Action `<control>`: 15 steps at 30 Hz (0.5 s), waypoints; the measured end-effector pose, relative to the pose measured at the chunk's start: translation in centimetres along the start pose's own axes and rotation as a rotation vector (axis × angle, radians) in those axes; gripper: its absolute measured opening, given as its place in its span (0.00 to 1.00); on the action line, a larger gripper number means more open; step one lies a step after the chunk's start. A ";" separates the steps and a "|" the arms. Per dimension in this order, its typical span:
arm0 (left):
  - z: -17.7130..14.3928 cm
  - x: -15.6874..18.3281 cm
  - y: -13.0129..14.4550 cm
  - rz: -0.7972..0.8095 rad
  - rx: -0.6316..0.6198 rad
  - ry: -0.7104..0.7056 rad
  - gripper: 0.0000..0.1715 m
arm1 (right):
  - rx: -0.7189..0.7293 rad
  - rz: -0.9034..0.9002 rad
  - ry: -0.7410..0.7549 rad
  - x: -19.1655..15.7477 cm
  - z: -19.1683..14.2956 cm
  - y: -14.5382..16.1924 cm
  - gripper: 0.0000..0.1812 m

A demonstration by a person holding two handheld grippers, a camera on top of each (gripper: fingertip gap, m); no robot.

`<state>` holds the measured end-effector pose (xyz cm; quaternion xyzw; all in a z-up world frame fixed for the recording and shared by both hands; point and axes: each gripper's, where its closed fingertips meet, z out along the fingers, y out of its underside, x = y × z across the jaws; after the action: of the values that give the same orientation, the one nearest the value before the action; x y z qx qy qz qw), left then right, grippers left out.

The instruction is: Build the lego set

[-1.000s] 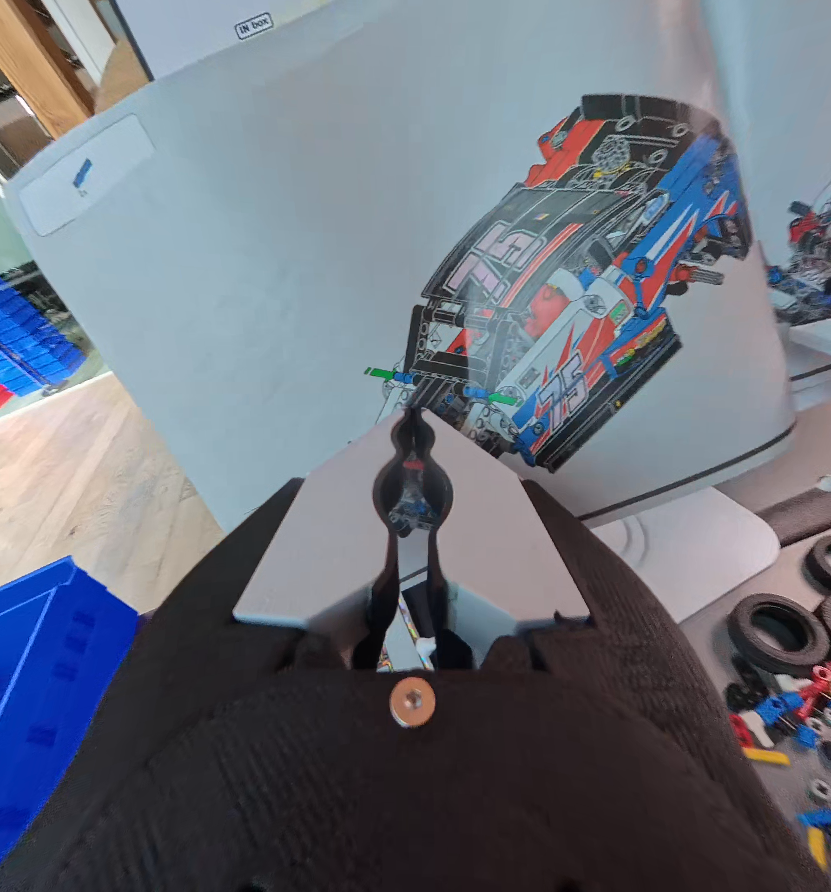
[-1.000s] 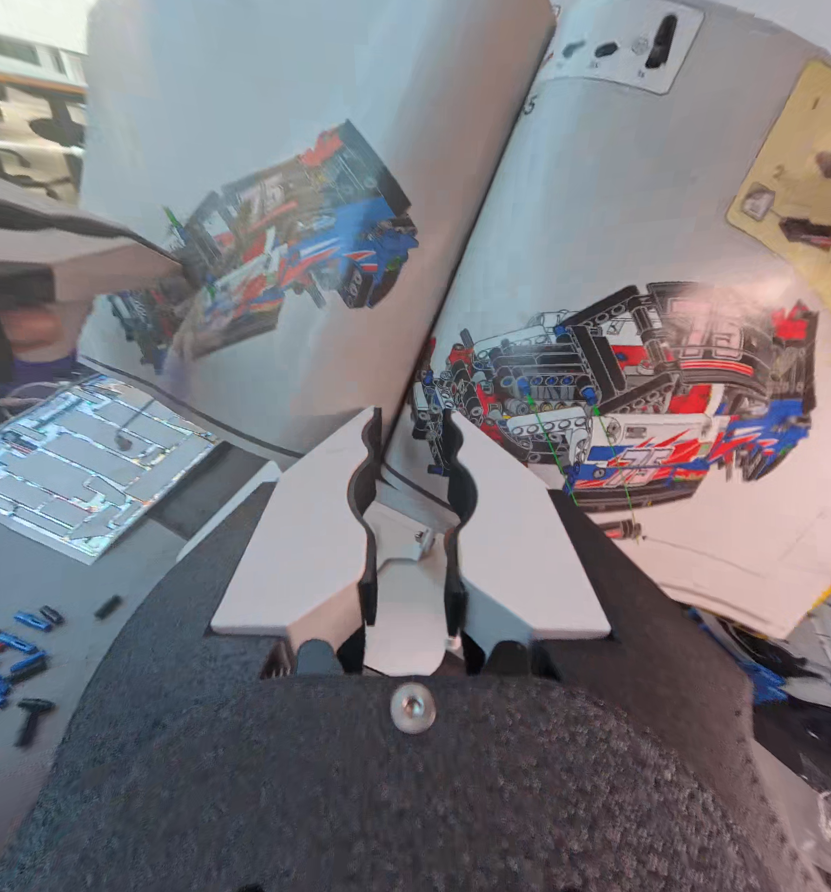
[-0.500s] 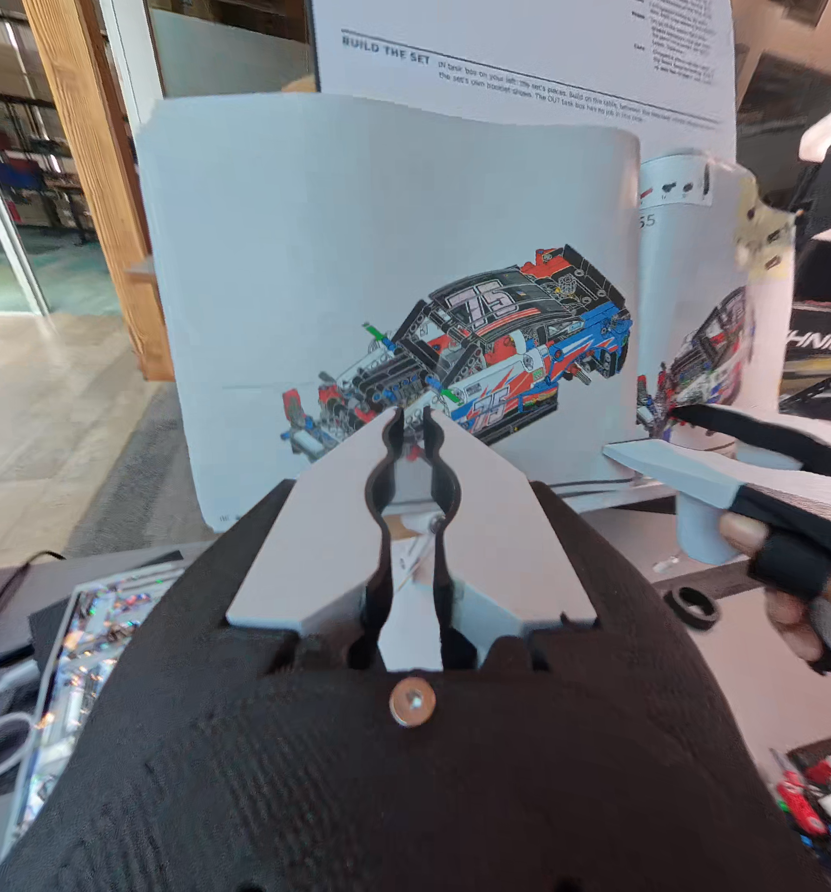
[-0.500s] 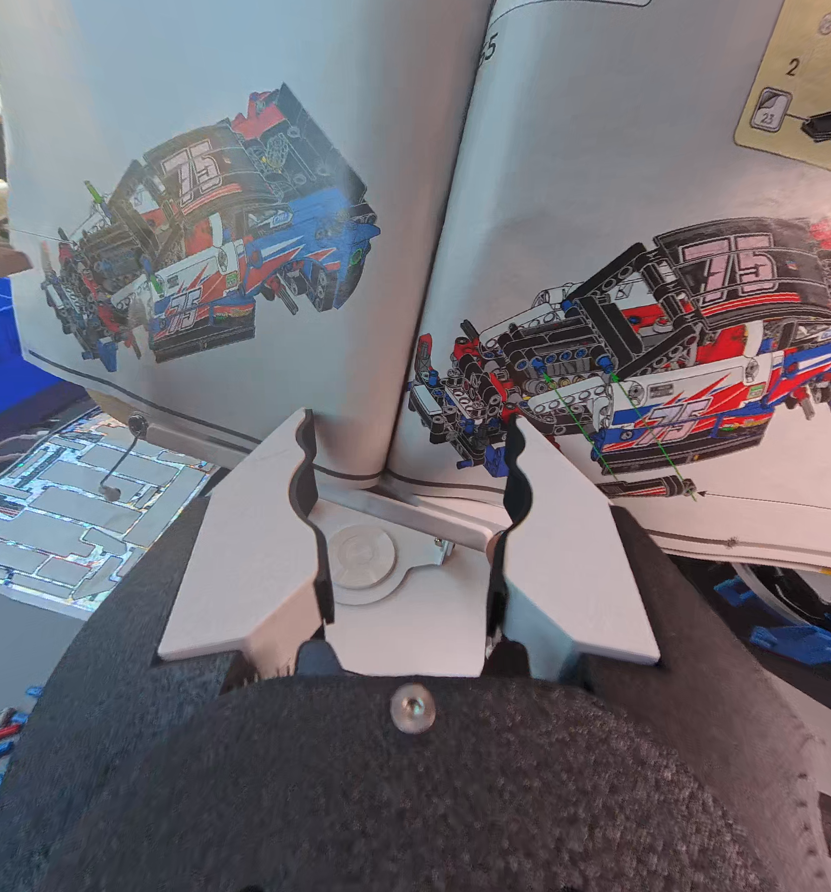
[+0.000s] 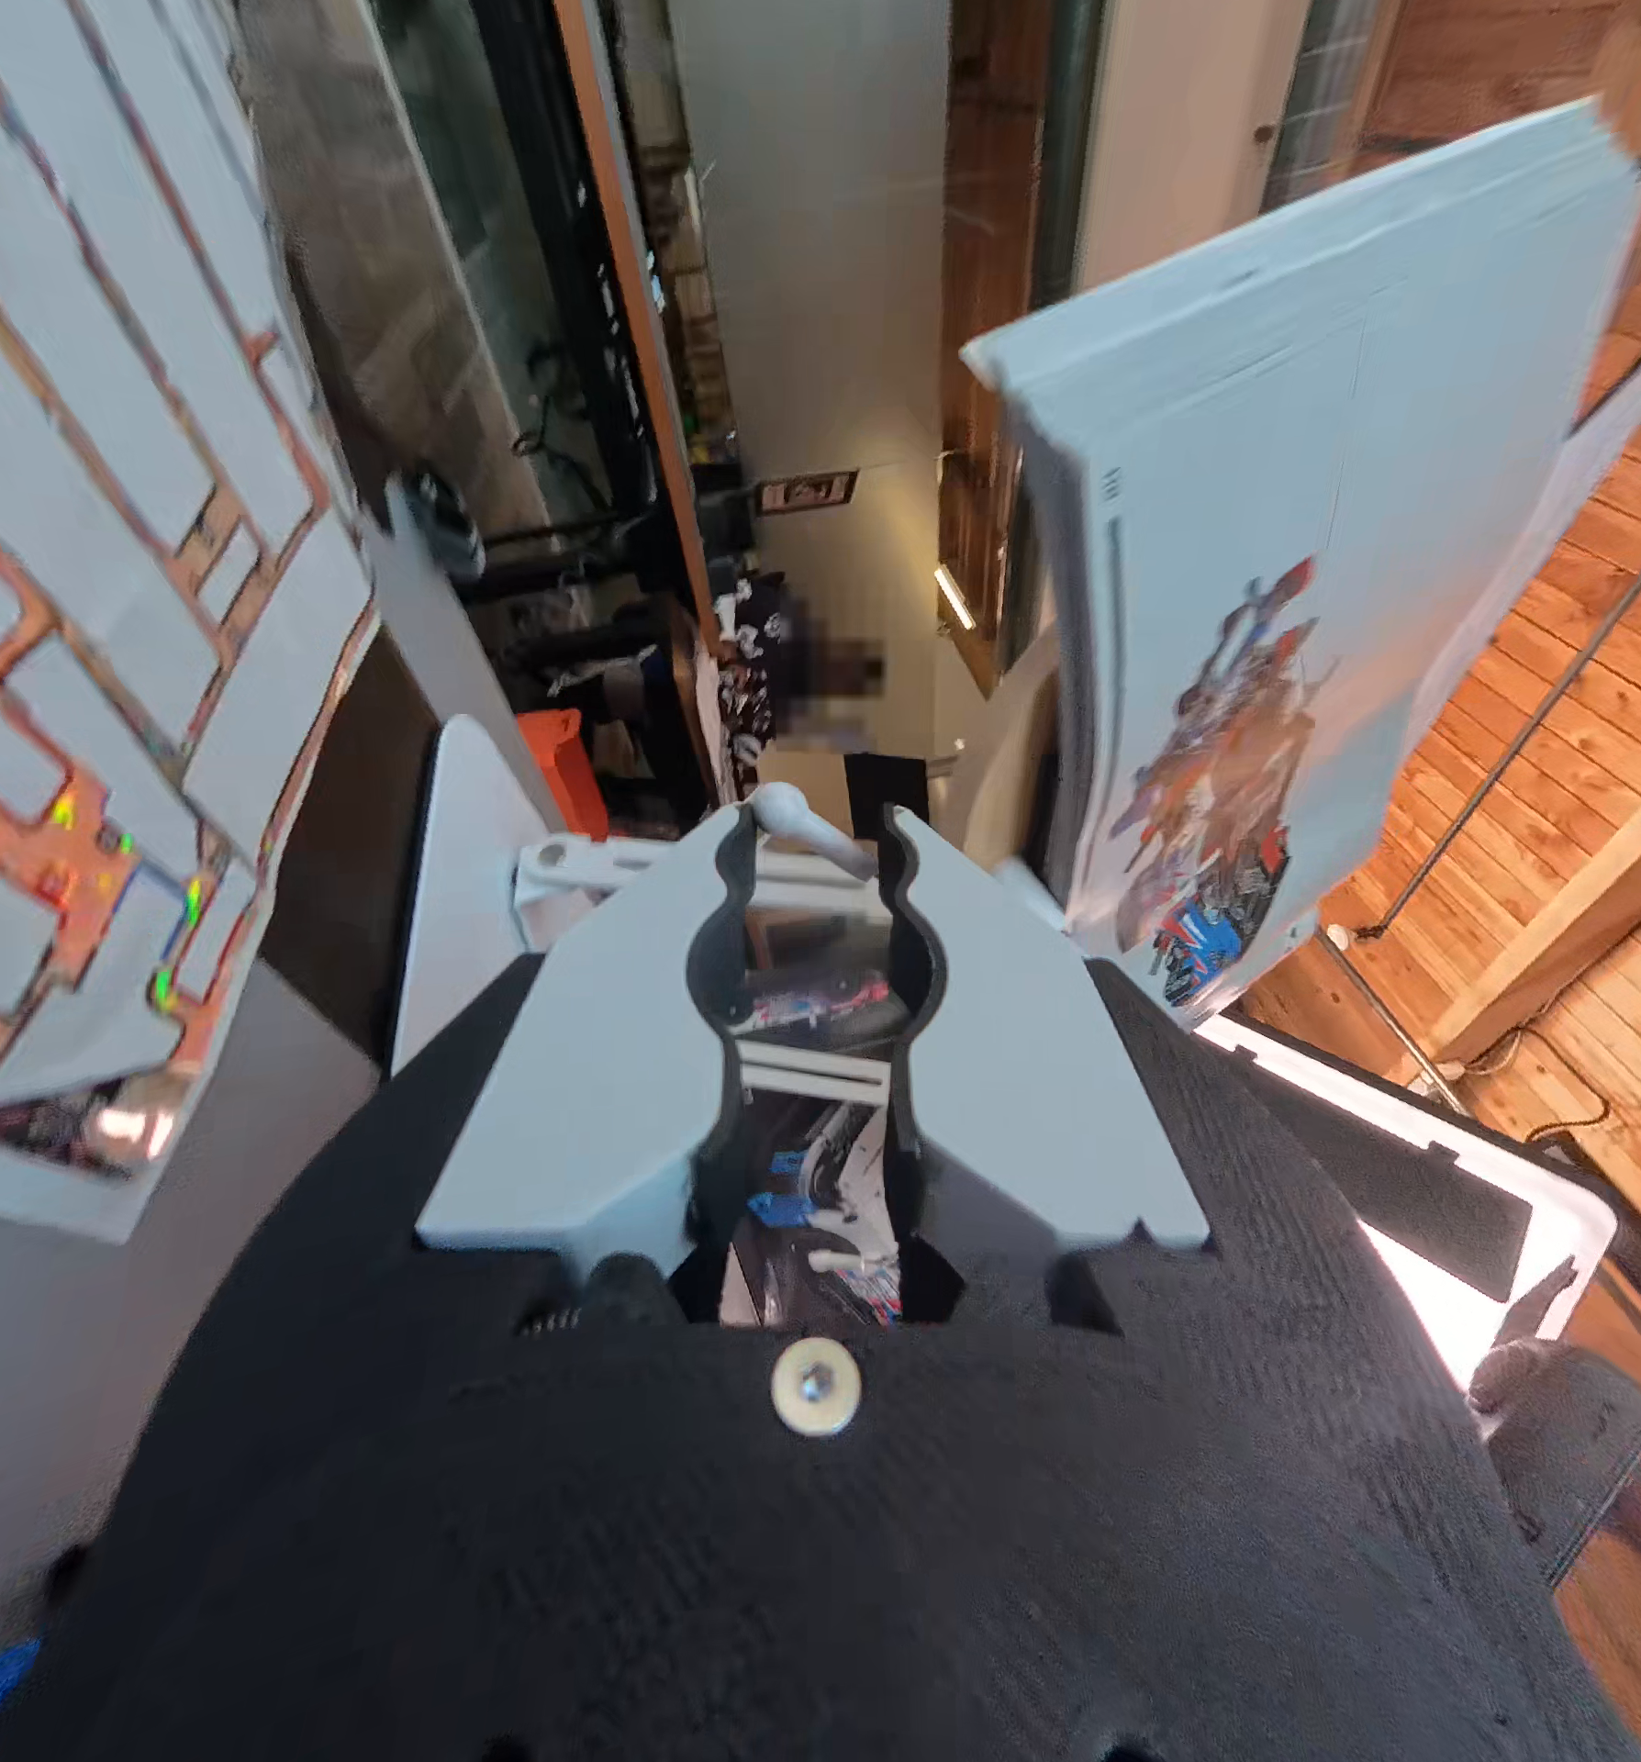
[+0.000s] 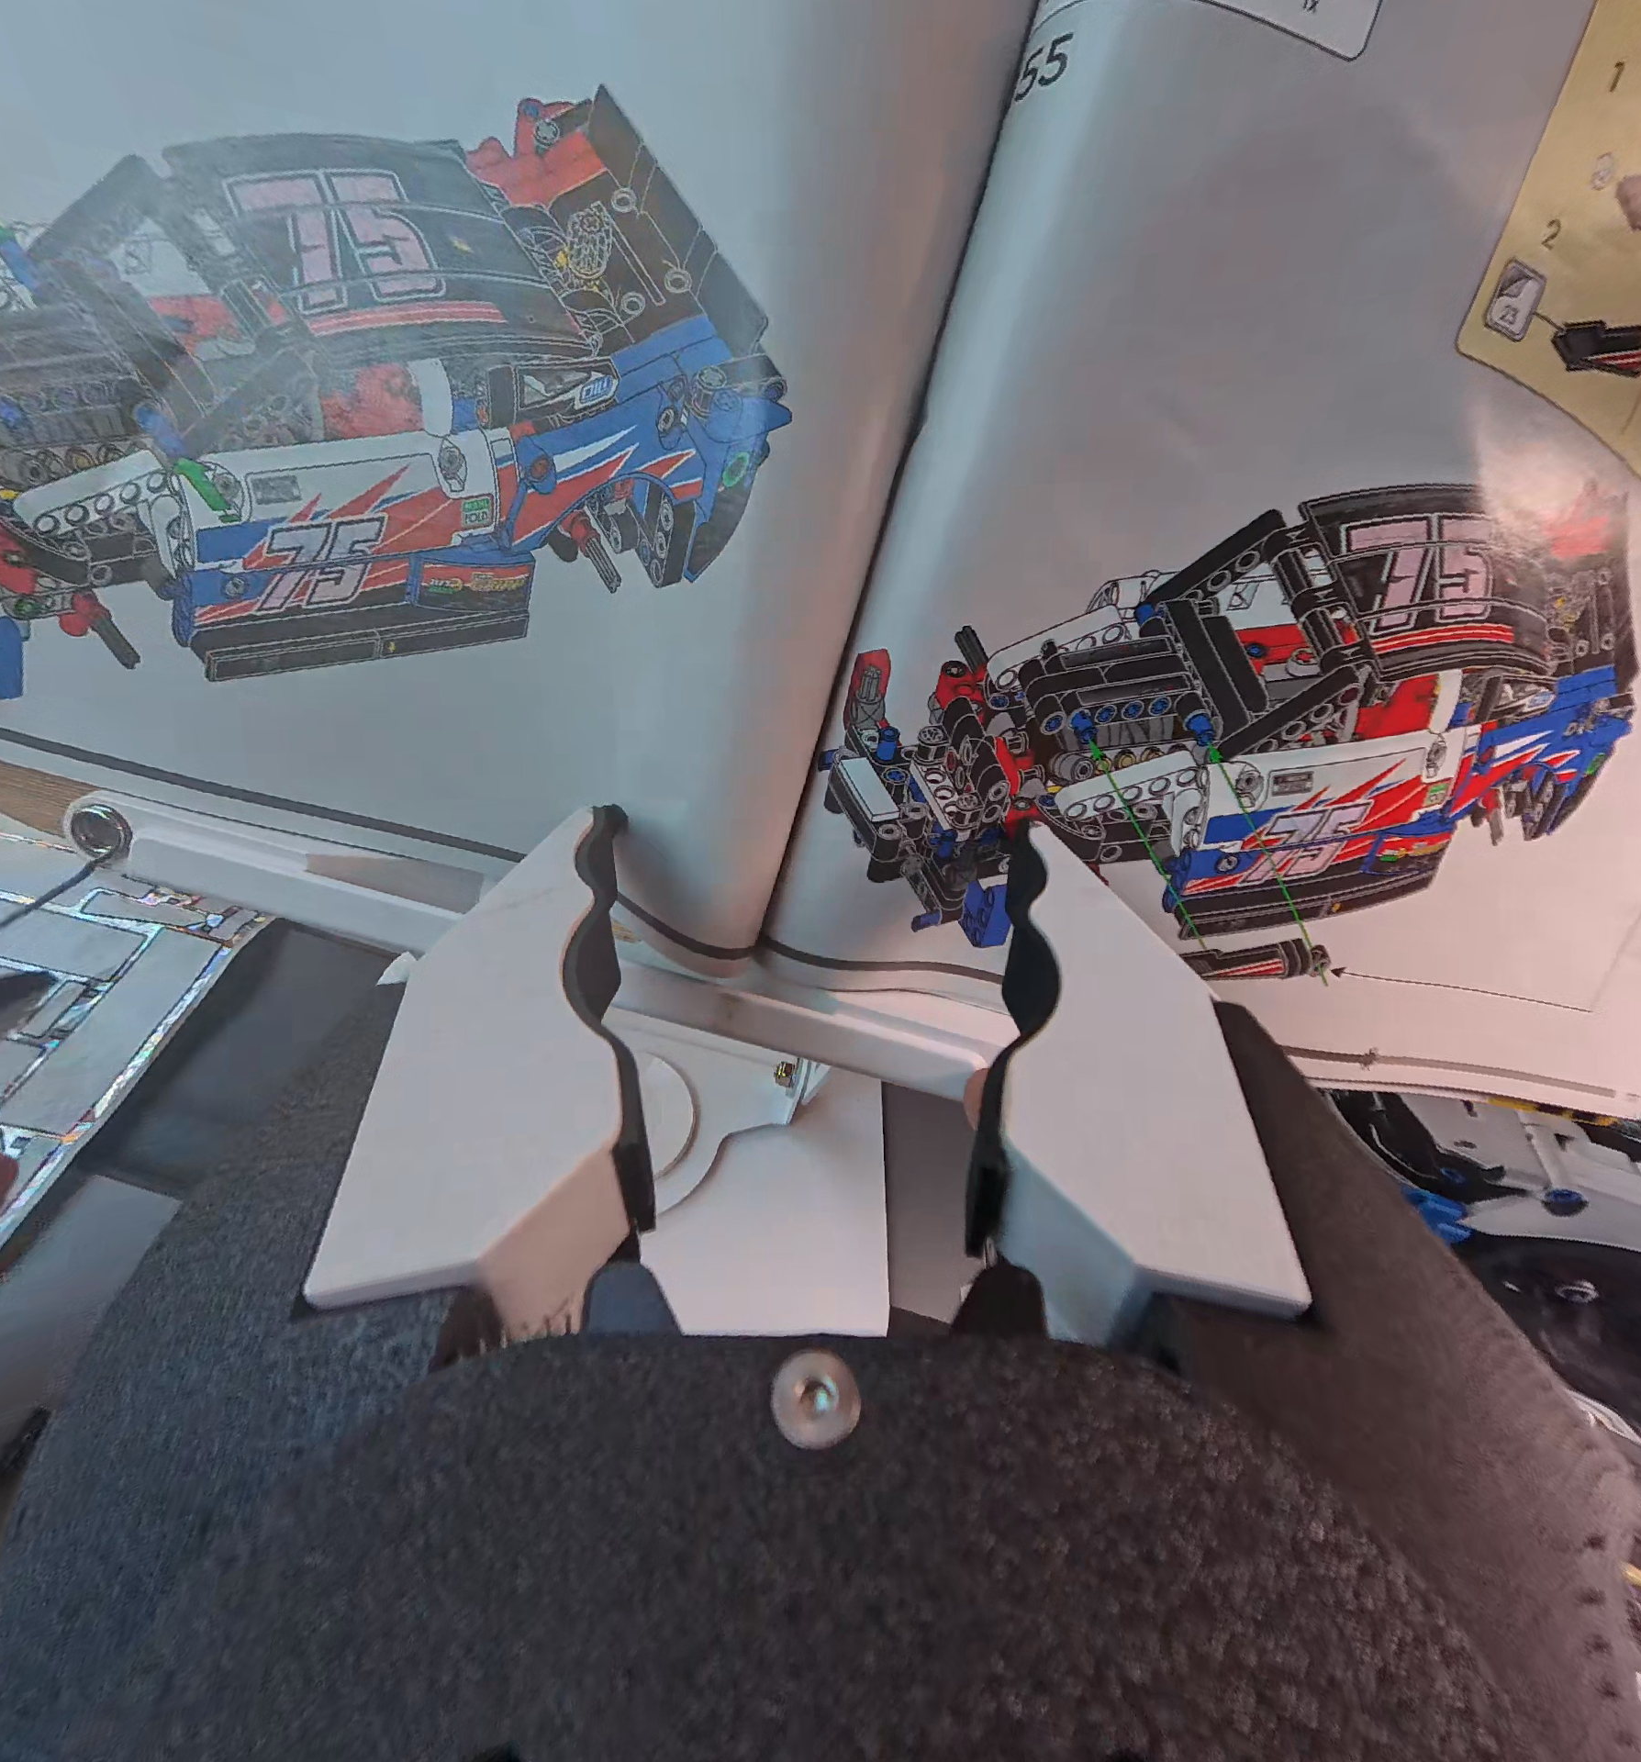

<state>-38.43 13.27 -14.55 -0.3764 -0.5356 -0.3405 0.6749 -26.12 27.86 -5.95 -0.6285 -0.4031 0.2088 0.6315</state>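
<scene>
The instruction booklet (image 6: 531, 725) stands open on a white stand (image 6: 798, 1025), both pages showing a red, blue and black race car. My right gripper (image 6: 817, 839) is open wide and empty, its tips close to the booklet's spine at the bottom edge. My left gripper (image 5: 819, 839) is open and empty; its view is rolled sideways, with the booklet (image 5: 1274, 572) at the right, edge-on and blurred. Part of a built car (image 5: 817, 1001) shows between the left fingers. More of the white and blue model (image 6: 1551, 1178) lies at the right.
A shiny sticker sheet (image 6: 82, 1001) lies left of the stand and also shows in the left wrist view (image 5: 82, 620). The white stand's foot (image 5: 473, 858) is ahead of the left gripper. A room with wooden floor (image 5: 1513, 810) lies beyond.
The left gripper has opened, pulled away from the booklet page and rolled sideways. The right gripper has opened wide and moved closer to the booklet's spine.
</scene>
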 end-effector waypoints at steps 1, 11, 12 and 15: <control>-0.2 1.1 -1.4 0.061 0.053 0.041 0.11 | -0.002 -0.001 -0.003 0.0 0.0 0.0 0.44; 3.0 14.2 3.5 1.159 -0.226 0.169 0.05 | 0.001 0.004 -0.019 -0.3 0.3 0.2 0.42; 3.6 14.5 5.3 1.275 -0.305 0.183 0.05 | 0.002 0.011 -0.023 -0.3 0.3 0.2 0.41; 5.1 13.2 10.8 1.600 -0.557 0.194 0.05 | 0.013 0.028 -0.037 -0.1 0.2 0.4 0.40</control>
<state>-28.92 22.22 -2.48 -0.7629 0.0550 0.0886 0.6380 -26.25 27.90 -6.35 -0.6259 -0.4047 0.2318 0.6250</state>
